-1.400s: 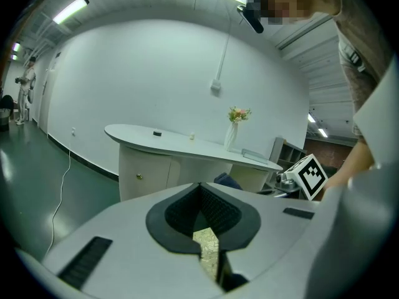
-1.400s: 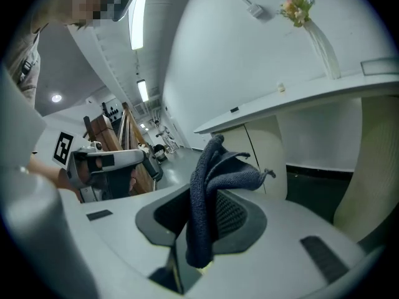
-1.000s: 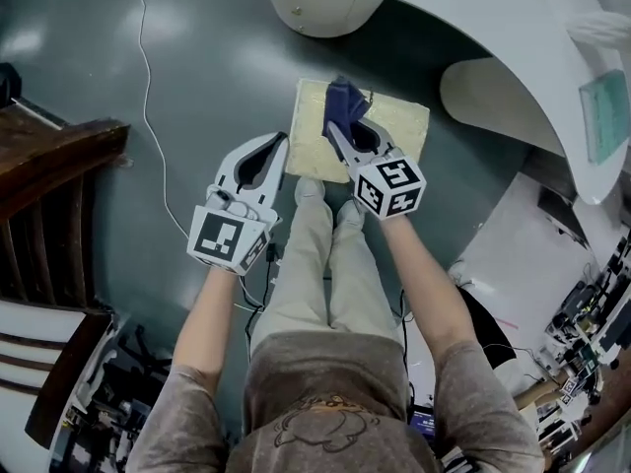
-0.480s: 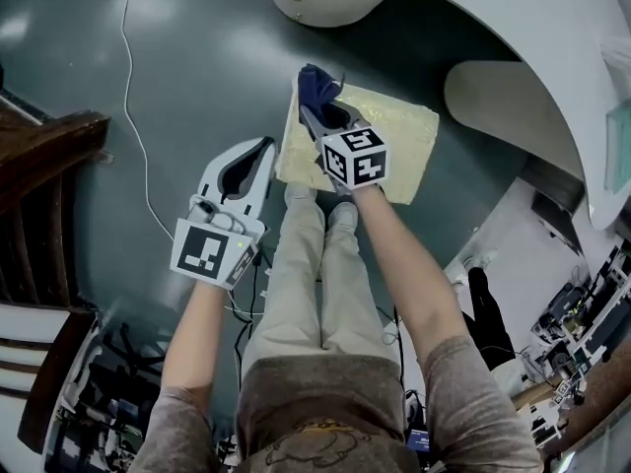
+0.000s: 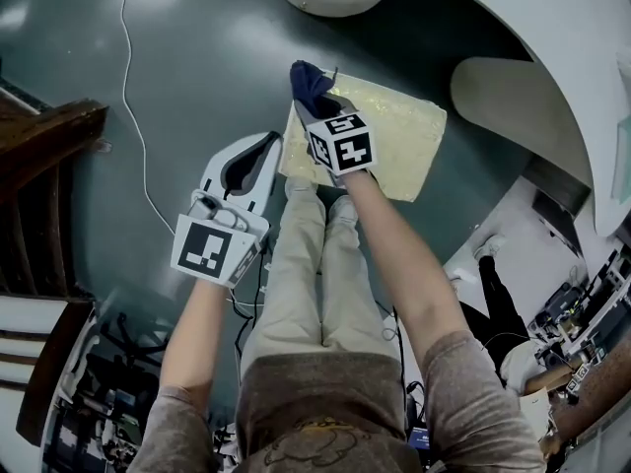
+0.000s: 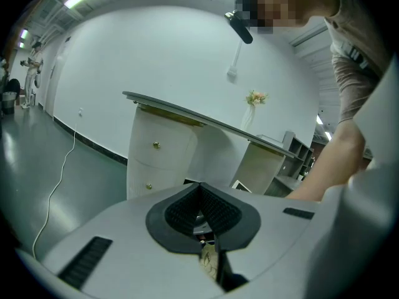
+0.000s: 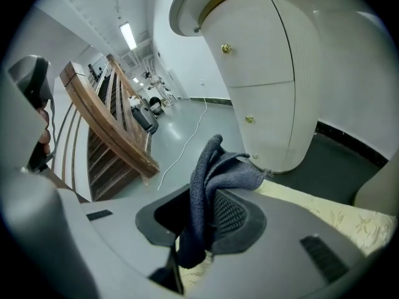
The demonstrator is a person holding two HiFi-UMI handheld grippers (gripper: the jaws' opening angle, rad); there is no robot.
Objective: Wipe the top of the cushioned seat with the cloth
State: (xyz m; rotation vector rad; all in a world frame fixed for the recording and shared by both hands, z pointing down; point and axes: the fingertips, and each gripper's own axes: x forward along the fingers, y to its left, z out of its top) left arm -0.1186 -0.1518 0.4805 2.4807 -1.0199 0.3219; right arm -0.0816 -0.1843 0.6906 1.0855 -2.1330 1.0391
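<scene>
Cloth [image 7: 209, 176]: dark blue knit, bunched. It is pinched between the jaws of the right gripper [image 5: 314, 101], which are closed on its middle. One fold stands up above the pads and the other end hangs below them.

Position: the cloth sits over the far left corner of the cushioned seat [image 5: 399, 141], a pale yellow patterned pad lying flat. I cannot tell whether the hanging end presses on the fabric.

Left gripper [image 5: 266, 146]: jaws brought together with nothing between them. It is held off the seat's left edge, over the grey-green floor [image 5: 197, 47], with its tips near that edge.

The person's shoes [image 5: 301, 187] are at the seat's near edge.

Surroundings:
- A white rounded cabinet [image 7: 262, 73] with small brass knobs [image 7: 226, 48] stands just beyond the seat.
- A white cable [image 5: 133, 116] trails across the floor to the left.
- A wooden stair rail [image 7: 112, 117] stands further left, well apart from the seat.
</scene>
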